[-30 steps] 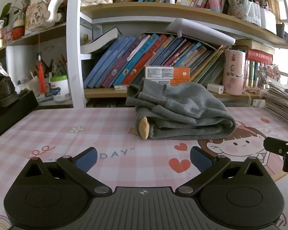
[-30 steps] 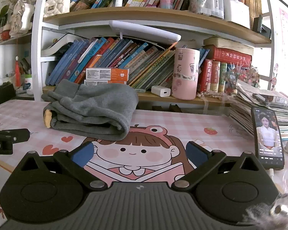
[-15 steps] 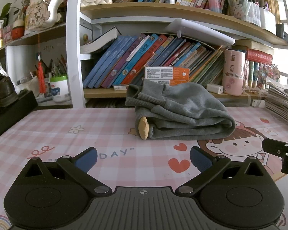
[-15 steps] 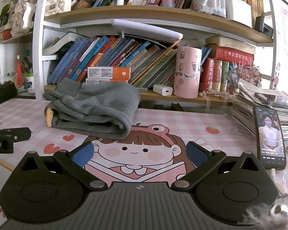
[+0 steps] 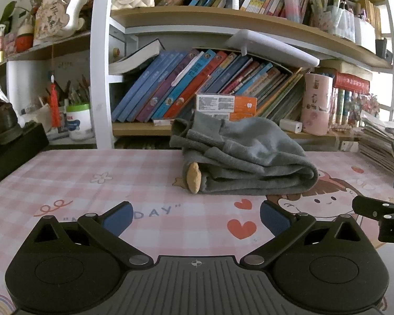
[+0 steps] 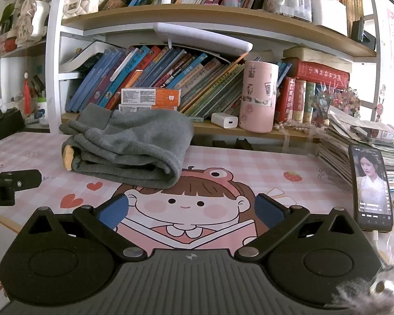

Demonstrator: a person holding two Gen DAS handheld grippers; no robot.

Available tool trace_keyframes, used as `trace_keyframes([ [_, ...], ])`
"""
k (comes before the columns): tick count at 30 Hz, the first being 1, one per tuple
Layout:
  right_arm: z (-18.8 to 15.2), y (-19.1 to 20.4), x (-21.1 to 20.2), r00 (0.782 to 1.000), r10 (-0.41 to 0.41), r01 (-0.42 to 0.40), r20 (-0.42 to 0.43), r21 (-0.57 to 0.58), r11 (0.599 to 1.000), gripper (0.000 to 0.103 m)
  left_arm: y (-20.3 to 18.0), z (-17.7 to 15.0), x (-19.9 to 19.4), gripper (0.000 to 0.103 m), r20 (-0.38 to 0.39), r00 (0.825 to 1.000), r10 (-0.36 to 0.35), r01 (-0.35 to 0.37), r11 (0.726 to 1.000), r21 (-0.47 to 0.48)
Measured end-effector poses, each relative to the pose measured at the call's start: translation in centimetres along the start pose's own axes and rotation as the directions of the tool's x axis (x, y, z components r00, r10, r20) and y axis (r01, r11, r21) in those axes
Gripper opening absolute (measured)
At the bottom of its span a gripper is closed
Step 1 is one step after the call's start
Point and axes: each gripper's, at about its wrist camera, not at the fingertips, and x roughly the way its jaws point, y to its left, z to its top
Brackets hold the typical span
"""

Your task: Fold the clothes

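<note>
Softly bunched, the folded grey fleece garment (image 5: 244, 157) lies beyond both grippers' spread, empty fingers (image 5: 118, 216).

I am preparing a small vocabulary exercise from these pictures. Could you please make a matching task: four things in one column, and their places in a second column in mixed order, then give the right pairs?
Things:
1. grey garment
2. phone
3. pink cup
4. white charger

Places:
A. leaning against the pile of magazines
B. lying on the shelf, left of the pink cup
C. folded on the pink mat
D. standing on the shelf before the red books

Pairs: 1-C, 2-A, 3-D, 4-B
</note>
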Motion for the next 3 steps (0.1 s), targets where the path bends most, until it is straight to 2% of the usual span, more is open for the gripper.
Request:
trace_keyframes([
  [3,-0.02,-0.01,0.03,1.000,0.000,0.000,-0.002,-0.002,1.000,0.103,0.11,0.03,0.20,0.103,-0.011,1.000,-0.003,0.003,1.000,-0.008],
])
